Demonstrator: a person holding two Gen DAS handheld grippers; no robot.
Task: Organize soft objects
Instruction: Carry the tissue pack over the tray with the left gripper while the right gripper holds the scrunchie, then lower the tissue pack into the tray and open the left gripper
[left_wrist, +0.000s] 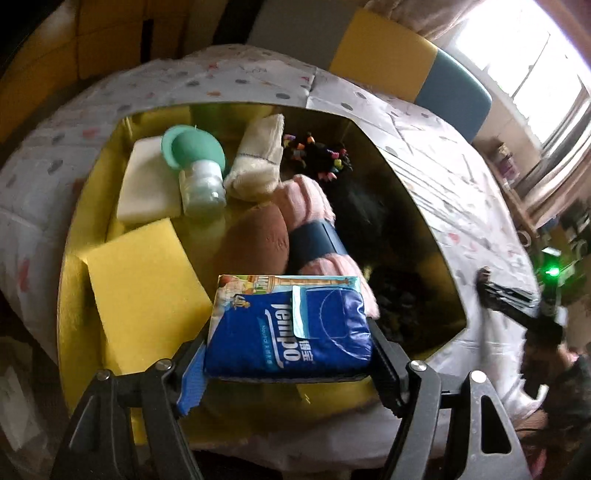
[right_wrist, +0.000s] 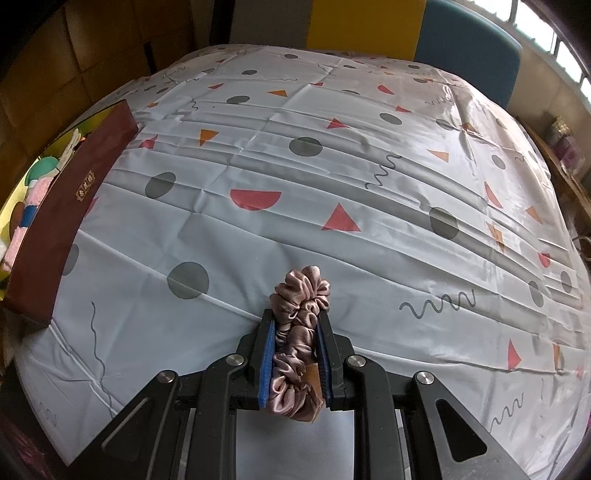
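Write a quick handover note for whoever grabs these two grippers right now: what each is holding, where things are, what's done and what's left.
Left gripper: shut on the blue tissue pack, above the yellow-lined box.
Right gripper: shut on the pink scrunchie, over the patterned tablecloth.
Done: sponges, towels and other soft items lie in the box.
Left: put the tissue pack in the box, then the scrunchie.

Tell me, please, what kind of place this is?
Probably a room in a home: a table under a patterned tablecloth, a box of soft household things, padded chairs behind, and a window.
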